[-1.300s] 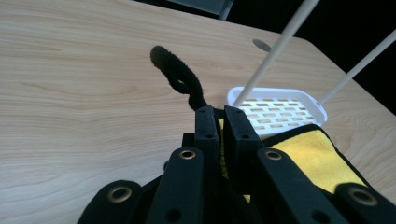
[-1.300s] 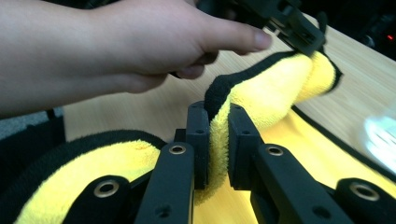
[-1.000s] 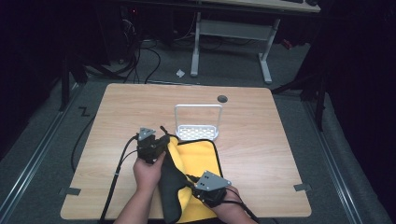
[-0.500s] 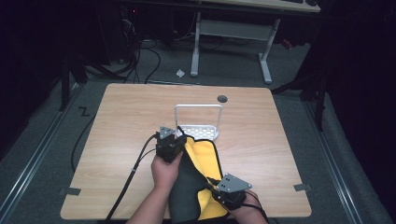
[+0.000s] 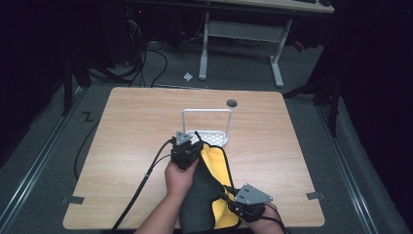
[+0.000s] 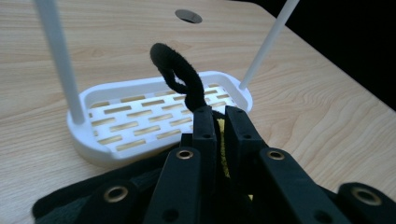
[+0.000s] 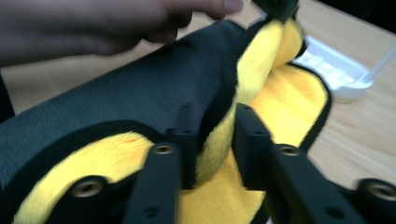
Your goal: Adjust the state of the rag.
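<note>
One wooden tabletop [image 5: 131,126] carries one white slotted rack [image 5: 214,138] with one hoop handle made of two upright posts, and one cloth [image 5: 207,190] that is black outside and yellow inside, with one black hanging loop [image 6: 175,74]. Two grippers work over it, the left gripper [image 5: 187,146] and the right gripper [image 5: 246,204], each with two black fingers [image 6: 205,130]. The tabletop has one round dark hole [image 5: 232,103].
</note>
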{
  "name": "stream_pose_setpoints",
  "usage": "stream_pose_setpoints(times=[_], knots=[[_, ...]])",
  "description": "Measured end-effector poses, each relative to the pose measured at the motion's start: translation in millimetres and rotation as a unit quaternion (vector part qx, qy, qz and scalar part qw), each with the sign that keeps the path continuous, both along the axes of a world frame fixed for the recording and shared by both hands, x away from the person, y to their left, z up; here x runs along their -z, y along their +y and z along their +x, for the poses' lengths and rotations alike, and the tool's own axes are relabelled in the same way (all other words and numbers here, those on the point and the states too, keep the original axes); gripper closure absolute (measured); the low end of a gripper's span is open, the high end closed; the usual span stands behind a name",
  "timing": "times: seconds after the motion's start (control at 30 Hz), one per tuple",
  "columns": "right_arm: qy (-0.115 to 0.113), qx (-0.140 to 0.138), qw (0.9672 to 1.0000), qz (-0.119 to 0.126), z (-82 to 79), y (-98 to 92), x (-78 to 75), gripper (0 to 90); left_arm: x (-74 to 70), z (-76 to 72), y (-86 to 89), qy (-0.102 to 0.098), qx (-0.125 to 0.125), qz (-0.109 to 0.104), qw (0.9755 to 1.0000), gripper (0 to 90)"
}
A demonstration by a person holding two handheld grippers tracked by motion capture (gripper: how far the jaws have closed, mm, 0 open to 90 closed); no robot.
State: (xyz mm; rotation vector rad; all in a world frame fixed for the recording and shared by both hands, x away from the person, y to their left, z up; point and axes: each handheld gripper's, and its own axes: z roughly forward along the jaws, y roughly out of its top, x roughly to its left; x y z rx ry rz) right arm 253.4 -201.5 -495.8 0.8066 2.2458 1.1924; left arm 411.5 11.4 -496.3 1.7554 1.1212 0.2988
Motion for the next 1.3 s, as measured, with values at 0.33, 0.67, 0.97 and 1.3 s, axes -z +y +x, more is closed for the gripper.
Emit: stream_pose_setpoints(times=[0.33,0.67,0.97,1.3], knots=[[-0.017,0.02,0.9994,0.02,2.3,-8.9,-7.6,61.5,3.2,0.7,-18.3,-0.001,0.029,-0.023,0.9993,58.8],[-0.006,0.015,0.9998,0.007,5.3,-4.7,-1.1,63.2,-3.4,-7.3,-7.0,-0.011,0.043,-0.029,0.9986,52.2],[0.006,0.018,0.9998,0.003,10.1,-4.6,4.1,64.9,10.3,-37.2,38.5,0.007,0.065,0.002,0.9978,59.2],[0.015,0.033,0.9992,-0.016,36.1,1.9,2.4,82.7,32.3,-70.6,72.5,0.036,0.094,0.041,0.9941,78.0]])
